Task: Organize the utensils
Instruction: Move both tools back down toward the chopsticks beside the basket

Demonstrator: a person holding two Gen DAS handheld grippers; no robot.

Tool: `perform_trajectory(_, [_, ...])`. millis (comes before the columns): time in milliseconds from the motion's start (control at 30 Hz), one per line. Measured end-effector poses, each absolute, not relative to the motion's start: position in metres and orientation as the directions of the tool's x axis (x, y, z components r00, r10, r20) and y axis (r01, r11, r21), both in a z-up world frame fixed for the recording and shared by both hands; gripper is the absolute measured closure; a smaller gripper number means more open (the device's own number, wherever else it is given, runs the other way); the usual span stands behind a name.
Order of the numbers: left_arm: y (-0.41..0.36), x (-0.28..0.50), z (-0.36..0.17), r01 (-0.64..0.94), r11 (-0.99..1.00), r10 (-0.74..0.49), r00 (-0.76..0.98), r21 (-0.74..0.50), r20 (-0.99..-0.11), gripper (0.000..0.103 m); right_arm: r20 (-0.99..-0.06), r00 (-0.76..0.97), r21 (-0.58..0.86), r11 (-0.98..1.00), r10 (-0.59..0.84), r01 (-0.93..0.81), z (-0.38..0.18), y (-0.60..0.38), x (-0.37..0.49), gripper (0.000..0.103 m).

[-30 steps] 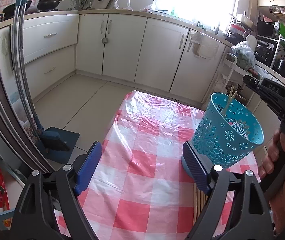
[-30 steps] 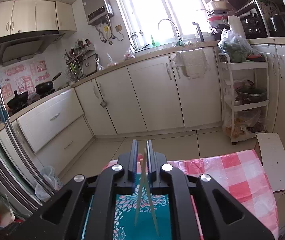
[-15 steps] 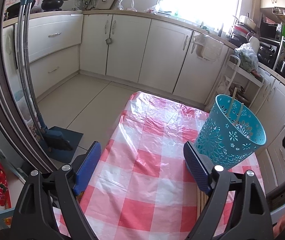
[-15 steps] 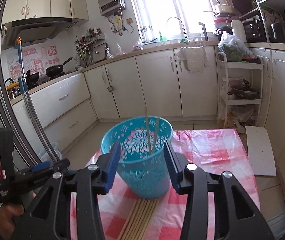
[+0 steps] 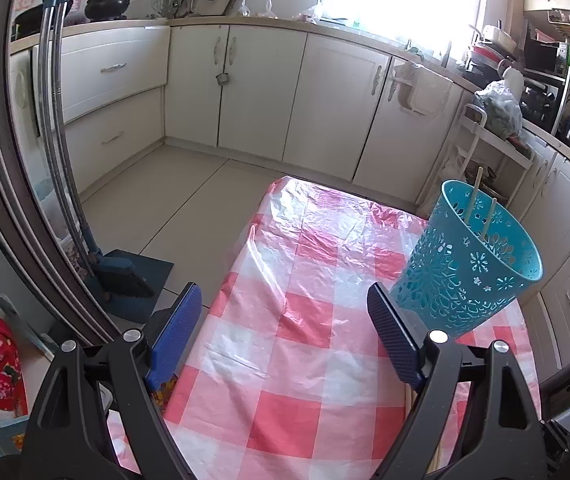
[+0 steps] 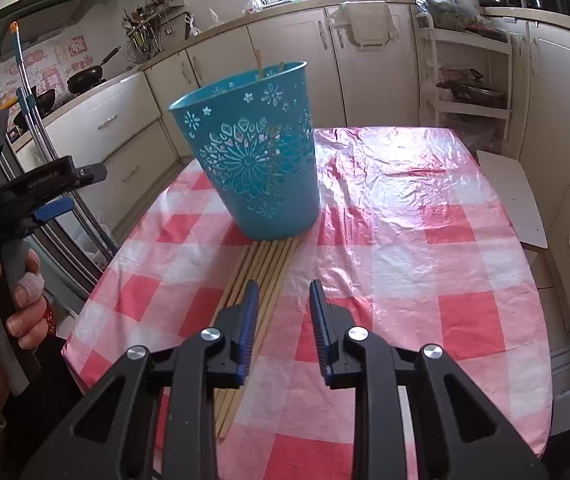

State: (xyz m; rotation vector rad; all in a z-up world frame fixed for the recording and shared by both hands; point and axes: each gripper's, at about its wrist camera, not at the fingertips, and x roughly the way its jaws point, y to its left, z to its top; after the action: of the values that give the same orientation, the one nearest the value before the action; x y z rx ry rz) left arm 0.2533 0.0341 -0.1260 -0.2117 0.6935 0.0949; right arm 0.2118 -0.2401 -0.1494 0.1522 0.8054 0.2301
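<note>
Hovering low over the checked worktop point(image 6: 405, 240), the right claw point(image 6: 283, 320) is partly open and empty above the row of wooden chopsticks point(image 6: 261, 280) lying at the foot of the teal cut-out basket point(image 6: 253, 160), which stands toward the far left corner and already holds two sticks point(image 5: 481, 212). To do this well I'd say drop onto one or two sticks near their middle and lift them clear before tipping them into the basket. The left claw point(image 5: 281, 332) gapes wide and empty; its body reads "GenRobot.AI" point(image 6: 45, 178).
</note>
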Motion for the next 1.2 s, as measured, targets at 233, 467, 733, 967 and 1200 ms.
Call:
perform_trajectory(233, [0.040, 0.254, -0.132, -0.165, 0.979, 0.040, 0.742, -0.124, -0.670, 0.022, -0.746, 0.617, 0.201, 0.968, 0.249, -0.148, -0.170, -0.235, 0.212, 0.076])
perform_trajectory(467, [0.053, 0.258, -0.147, -0.185, 0.975, 0.037, 0.684, -0.125, -0.728, 0.022, -0.791, 0.564, 0.179, 0.971, 0.236, -0.156, -0.185, -0.227, 0.220, 0.076])
perform_trajectory(733, [0.026, 0.262, -0.158, -0.098, 0.994, 0.025, 0.651, -0.052, -0.759, 0.022, -0.803, 0.556, 0.167, 0.976, 0.216, -0.138, -0.192, -0.221, 0.234, 0.076])
perform_trajectory(967, [0.015, 0.264, -0.163, -0.060, 0.998, 0.018, 0.626, -0.025, -0.780, 0.022, -0.809, 0.556, 0.144, 0.982, 0.189, -0.125, -0.199, -0.215, 0.260, 0.076])
perform_trajectory(1200, [0.006, 0.265, -0.167, -0.011, 1.000, -0.013, 0.608, -0.025, -0.794, 0.022, -0.811, 0.562, 0.104, 0.985, 0.162, -0.135, -0.202, -0.215, 0.273, 0.077])
